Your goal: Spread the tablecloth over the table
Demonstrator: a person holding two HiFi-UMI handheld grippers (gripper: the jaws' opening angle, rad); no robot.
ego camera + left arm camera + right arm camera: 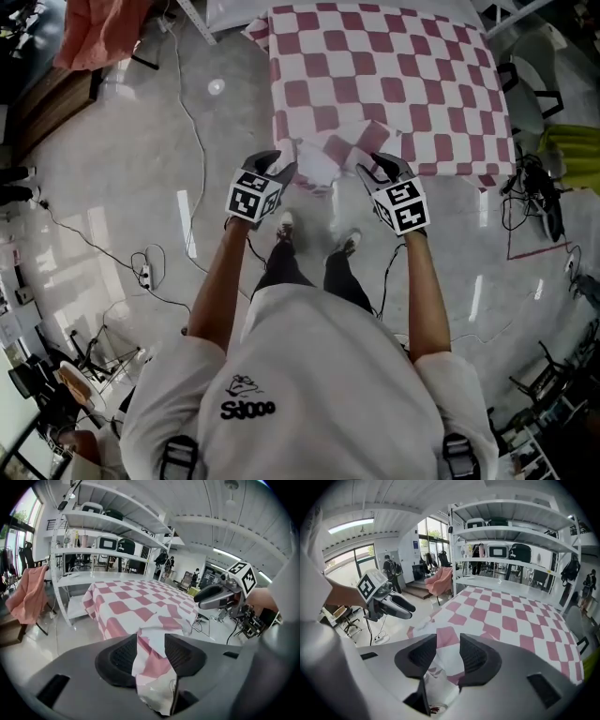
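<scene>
The only writing I could read was a dark print on the back of my white shirt (pixel 309 375), with letters that looked like "SJOOO", though I was not sure of each one. The marker cube (pixel 254 195) on my left gripper (pixel 281 167) and the cube (pixel 401 206) on my right gripper (pixel 380 169) carried only black and white square patterns, no words. The tablecloth (pixel 375 75), in pink and white checks, lay spread flat ahead of both grippers. Its near edge was bunched and folded between them, and hung down on the side close to me. In the left gripper view, the jaws of the left gripper (pixel 150 651) stood well apart, and a loose fold of the tablecloth (pixel 140 604) ran down through the gap between the pads without being squeezed. In the right gripper view it was the same. The right gripper (pixel 447 651) had its jaws wide, and a fold of the tablecloth (pixel 511 620) passed between them, with free space on the sides. Each gripper was seen by the other camera, just beside the near edge of the cloth. Beyond the cloth stood white shelves (pixel 103 522). To the left of my left gripper, well apart, a pink garment (pixel 30 595) hung above the grey floor (pixel 122 169).
</scene>
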